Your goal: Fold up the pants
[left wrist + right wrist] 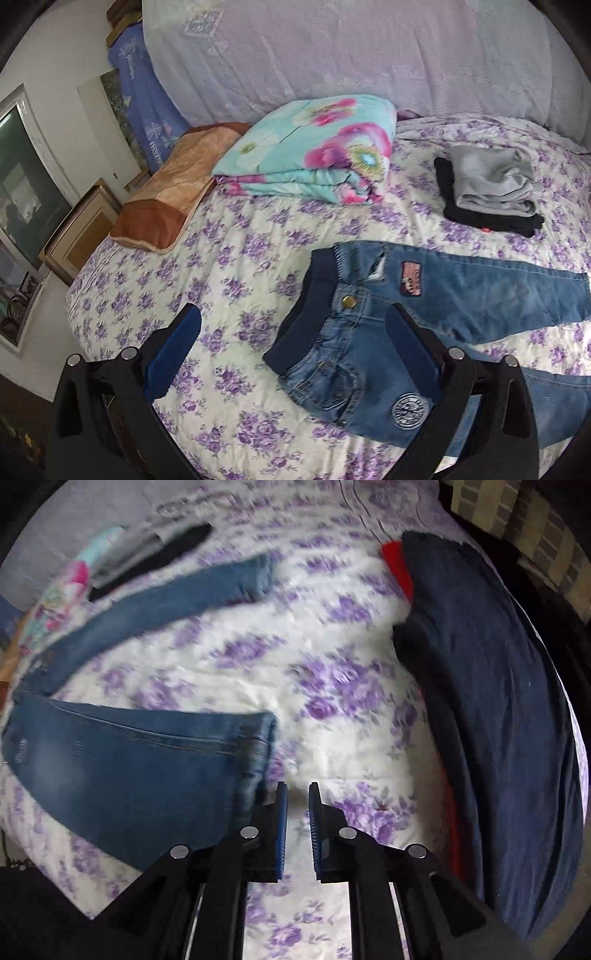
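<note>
Small blue jeans (373,306) with a dark elastic waistband lie flat on the flowered bedspread (221,266), legs spread apart to the right. My left gripper (295,321) is wide open above the waistband end, holding nothing. In the right wrist view the two jeans legs (122,760) lie at left, the near leg's hem just left of my right gripper (297,788). Its jaws stand a narrow gap apart with nothing between them, over bare bedspread (332,657).
A folded grey and black clothes pile (491,188), a folded flowered quilt (314,151) and a brown pillow (177,192) lie at the back of the bed. A dark navy and red garment (498,701) lies at the right. The bed edge (79,295) drops off at the left.
</note>
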`<state>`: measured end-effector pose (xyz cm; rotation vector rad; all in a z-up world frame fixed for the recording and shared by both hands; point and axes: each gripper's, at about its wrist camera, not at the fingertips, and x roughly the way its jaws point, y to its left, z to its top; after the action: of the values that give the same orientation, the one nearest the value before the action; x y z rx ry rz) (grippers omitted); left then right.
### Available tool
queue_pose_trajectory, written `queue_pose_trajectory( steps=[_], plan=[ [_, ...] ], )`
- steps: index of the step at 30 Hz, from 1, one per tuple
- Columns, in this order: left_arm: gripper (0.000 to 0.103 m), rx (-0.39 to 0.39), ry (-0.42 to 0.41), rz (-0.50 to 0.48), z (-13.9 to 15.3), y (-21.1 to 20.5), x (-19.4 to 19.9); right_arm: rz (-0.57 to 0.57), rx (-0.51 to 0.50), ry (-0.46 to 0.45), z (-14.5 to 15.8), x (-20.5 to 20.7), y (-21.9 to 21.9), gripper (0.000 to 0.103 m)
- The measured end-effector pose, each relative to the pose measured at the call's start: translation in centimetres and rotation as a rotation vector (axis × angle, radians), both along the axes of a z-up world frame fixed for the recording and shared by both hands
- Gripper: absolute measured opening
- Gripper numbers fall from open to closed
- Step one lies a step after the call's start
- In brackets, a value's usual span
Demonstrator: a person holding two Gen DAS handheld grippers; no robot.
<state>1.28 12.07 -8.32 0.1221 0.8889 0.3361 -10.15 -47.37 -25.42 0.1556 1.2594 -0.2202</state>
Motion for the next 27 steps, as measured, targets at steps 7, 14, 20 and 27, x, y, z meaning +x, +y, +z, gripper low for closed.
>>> queue_pose_trajectory(
  steps=[7, 14, 20, 27],
  plan=[
    [0.098, -0.277, 0.163, -0.056, -9.2, 6.7, -2.0, 0.163, 0.085, -0.302, 6.1, 2.0, 7.2, 0.068],
    [0.097, -0.667, 0.155, 0.031, -16.4, 12.0, -1.7, 0.448, 0.136, -0.265, 7.6, 6.0, 20.6, 0.068],
    [0.069, -0.942, 0.105, 0.05, -19.6, 14.6, 0.3, 0.564, 0.154, -0.205, 7.6, 6.2, 28.3, 0.068],
    [0.011, -0.859, 0.13, -0.016, -17.7, 13.8, 2.5, 0.52, 0.192, -0.175, 6.3, 6.8, 30.3, 0.069]
  ],
)
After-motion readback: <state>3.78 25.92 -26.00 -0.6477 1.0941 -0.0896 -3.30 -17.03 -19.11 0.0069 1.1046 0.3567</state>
